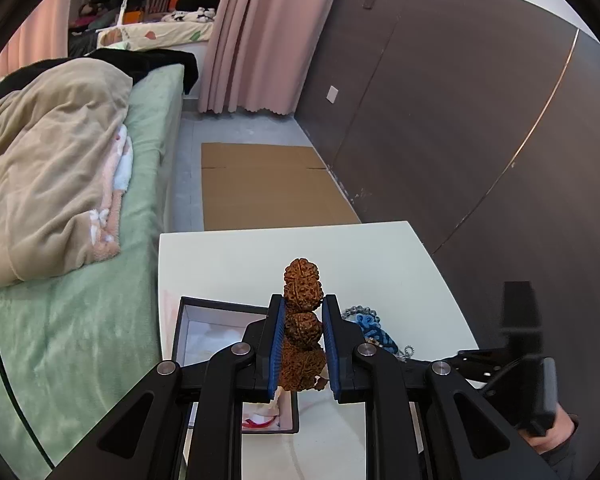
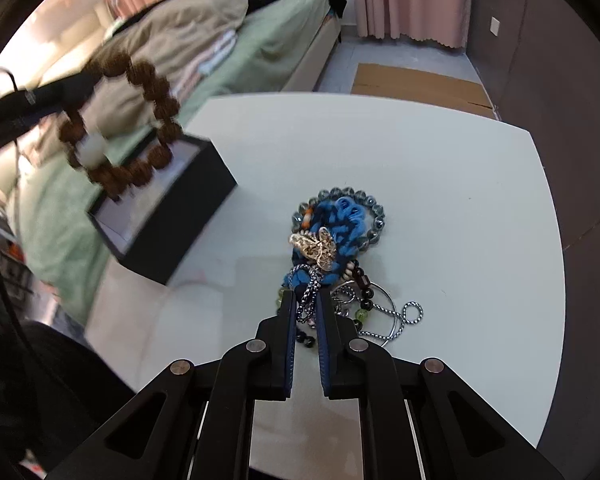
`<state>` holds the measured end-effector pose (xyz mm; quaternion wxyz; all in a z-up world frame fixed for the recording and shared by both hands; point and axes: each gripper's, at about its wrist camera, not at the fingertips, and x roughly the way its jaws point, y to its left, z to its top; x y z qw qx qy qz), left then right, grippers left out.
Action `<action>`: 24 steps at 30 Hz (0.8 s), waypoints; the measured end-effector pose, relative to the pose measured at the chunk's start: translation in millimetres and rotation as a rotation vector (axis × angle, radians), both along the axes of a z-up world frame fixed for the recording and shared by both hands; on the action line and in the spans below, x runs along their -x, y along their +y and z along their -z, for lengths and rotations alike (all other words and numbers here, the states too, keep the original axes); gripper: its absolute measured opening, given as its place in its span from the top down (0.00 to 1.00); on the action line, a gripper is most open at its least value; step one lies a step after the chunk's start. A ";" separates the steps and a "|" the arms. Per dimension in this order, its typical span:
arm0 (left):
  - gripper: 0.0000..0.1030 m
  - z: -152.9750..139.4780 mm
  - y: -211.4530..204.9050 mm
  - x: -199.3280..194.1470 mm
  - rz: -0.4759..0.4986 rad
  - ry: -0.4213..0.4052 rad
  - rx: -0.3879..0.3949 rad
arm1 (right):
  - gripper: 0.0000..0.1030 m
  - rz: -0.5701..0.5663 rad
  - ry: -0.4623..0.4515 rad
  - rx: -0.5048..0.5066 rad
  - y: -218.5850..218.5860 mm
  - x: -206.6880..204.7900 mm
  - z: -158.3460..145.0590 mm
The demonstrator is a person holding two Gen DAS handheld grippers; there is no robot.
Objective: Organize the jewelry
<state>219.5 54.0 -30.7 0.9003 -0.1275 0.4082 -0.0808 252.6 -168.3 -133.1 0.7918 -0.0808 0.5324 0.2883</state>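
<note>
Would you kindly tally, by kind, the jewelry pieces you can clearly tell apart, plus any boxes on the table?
Beaded bracelets: 2, namely the brown seed bracelet held by the left gripper and the grey-blue glass bracelet.
Metal chains: 1, the silver chain in the right gripper.
Gold butterfly ornaments: 1.
Black boxes: 1.
Total: 5; the rest is too tangled.

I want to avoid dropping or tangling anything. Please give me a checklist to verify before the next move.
1. Left gripper holds brown bead bracelet: ok.
2. Bracelet hangs above the open black box: ok.
3. Right gripper closed on silver chain: ok.
4. Chain free of the jewelry pile: not ok, it runs into the pile.
5. Box has room inside: cannot tell.
</note>
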 end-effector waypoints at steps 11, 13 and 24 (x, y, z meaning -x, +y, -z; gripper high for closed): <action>0.81 -0.3 -0.1 0.5 -0.001 0.001 0.000 | 0.96 0.090 0.055 -0.195 -17.1 -15.1 -8.1; 0.81 -0.2 0.1 0.4 0.000 0.002 0.001 | 0.96 0.097 0.083 -0.167 -14.0 -19.5 0.1; 0.81 0.9 1.2 -2.2 -0.003 0.008 0.002 | 0.90 0.028 0.196 -0.152 4.6 -5.5 17.5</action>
